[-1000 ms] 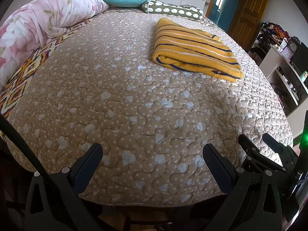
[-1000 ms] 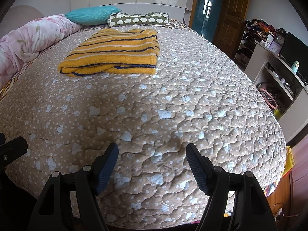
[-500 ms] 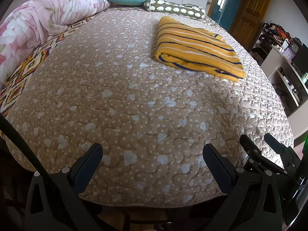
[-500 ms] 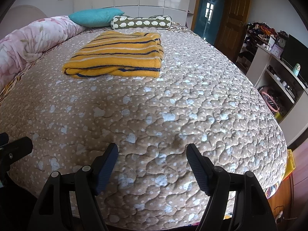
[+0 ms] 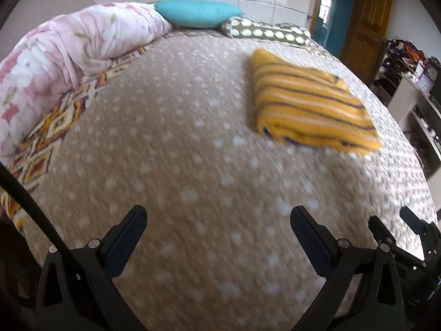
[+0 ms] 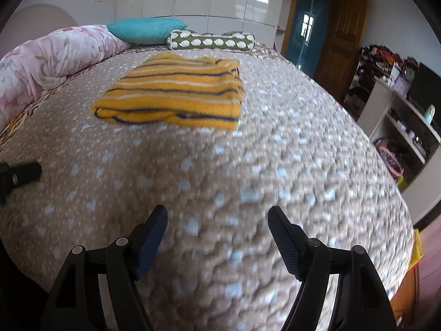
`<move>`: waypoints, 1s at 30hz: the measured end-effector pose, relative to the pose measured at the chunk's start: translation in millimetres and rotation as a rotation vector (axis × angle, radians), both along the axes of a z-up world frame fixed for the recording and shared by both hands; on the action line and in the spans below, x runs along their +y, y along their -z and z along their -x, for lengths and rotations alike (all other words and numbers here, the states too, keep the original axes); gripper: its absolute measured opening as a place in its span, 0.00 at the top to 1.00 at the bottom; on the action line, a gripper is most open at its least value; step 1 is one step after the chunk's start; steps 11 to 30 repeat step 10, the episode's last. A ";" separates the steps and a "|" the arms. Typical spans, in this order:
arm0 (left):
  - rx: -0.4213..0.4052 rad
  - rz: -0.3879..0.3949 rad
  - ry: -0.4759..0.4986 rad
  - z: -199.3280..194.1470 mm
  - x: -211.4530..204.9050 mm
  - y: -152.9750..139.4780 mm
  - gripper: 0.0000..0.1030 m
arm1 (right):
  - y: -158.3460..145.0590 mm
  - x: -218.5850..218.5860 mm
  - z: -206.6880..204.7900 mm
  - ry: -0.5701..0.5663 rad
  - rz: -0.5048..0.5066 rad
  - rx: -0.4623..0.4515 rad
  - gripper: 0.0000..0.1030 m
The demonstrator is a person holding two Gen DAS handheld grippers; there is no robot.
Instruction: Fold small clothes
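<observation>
Jaws on both my grippers gape wide with nothing between them, over the near edge of the bed [image 5: 193, 165].

My left gripper [image 5: 217, 229] and right gripper [image 6: 217, 220] hover well short of the folded yellow striped sweater [image 6: 173, 96], which lies farther up the quilt near the pillows.
</observation>
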State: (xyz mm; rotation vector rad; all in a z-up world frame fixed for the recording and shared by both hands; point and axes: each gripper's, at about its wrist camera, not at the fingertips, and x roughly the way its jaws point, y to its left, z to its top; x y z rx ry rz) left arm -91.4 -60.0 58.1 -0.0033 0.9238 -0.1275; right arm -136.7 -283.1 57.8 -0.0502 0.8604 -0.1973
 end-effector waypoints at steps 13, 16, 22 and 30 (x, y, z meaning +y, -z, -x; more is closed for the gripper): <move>0.024 0.021 0.091 -22.8 -26.3 11.4 0.00 | 5.1 0.6 -28.9 -0.047 -0.044 0.019 0.22; 0.024 0.021 0.091 -22.8 -26.3 11.4 0.00 | 5.1 0.6 -28.9 -0.047 -0.044 0.019 0.22; 0.024 0.021 0.091 -22.8 -26.3 11.4 0.00 | 5.1 0.6 -28.9 -0.047 -0.044 0.019 0.22; 0.024 0.021 0.091 -22.8 -26.3 11.4 0.00 | 5.1 0.6 -28.9 -0.047 -0.044 0.019 0.22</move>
